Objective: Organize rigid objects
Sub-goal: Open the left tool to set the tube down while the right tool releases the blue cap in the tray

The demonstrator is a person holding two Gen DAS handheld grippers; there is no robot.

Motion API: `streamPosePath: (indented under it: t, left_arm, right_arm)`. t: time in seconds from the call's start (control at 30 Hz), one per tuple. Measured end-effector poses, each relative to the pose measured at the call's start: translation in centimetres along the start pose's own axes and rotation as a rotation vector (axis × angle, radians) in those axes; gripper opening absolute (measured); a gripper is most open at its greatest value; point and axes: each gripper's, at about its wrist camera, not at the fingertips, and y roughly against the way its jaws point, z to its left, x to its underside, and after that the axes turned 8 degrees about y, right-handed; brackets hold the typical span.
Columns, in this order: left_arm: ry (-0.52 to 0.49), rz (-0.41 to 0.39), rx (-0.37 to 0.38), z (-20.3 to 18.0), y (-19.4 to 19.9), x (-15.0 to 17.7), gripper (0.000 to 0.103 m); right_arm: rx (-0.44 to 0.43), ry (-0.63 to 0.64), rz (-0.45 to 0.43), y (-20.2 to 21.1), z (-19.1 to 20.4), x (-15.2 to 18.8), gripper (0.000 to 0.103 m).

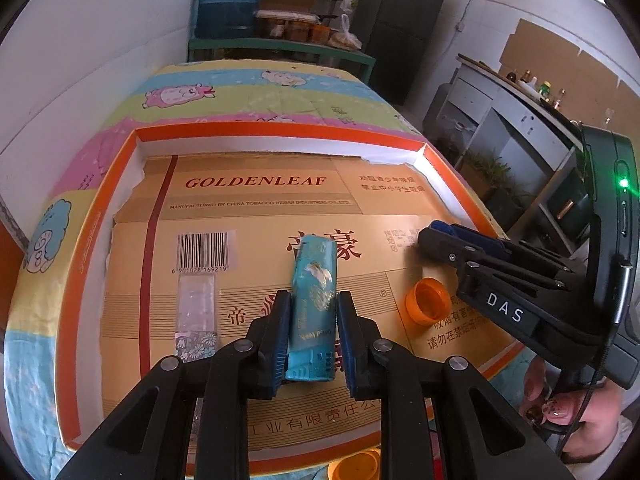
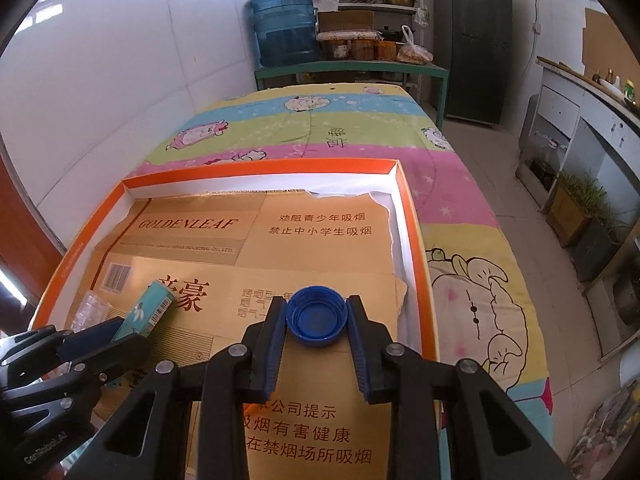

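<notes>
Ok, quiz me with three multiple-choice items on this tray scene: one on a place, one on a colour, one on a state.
1. Where does the orange cap lie?
A. on the cardboard in the tray
B. on the bedsheet
C. in a hand-held gripper

2. What colour is the cap in the right hand-held gripper?
A. orange
B. blue
C. white

3. What is the left hand-held gripper doing?
A. hanging open and empty
B. clamping the clear packet
C. holding the teal box

A: it sits loose on the printed cardboard liner.
B: a blue cap sits between the pads.
C: the pads flank the box on both sides.
</notes>
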Motion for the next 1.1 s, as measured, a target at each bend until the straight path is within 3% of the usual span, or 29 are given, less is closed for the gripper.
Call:
streamPosePath:
  t: [0.07, 0.2, 0.3, 0.73, 1.1]
  left_arm:
    - [0.003, 0.000, 0.008, 0.0, 0.1, 0.1, 0.029]
    - [0.010, -0.011, 0.019, 0.2, 0.5, 0.1, 0.054]
    - [0.013, -0.023, 0.026, 0.2, 0.9, 0.0, 0.054]
    - [-0.001, -0.042, 0.057, -0.8, 2.9, 0.1, 0.054]
    - [0.004, -0.120, 0.044, -1.2, 7.4, 0.5, 0.054]
  right_arm:
    - [-0.003, -0.003, -0.005, 0.1, -0.1, 0.1, 0.031]
    - [0.009, -0.010, -0.011, 0.2, -0.1, 0.1, 0.035]
    - [0.013, -0.015, -0.021, 0.4, -0.1, 0.1, 0.045]
    - [0.005, -0.020, -0.059, 1.3, -0.1, 0.2, 0.045]
    - [-0.005, -0.022, -0.094, 3.5, 0.6, 0.0, 0.045]
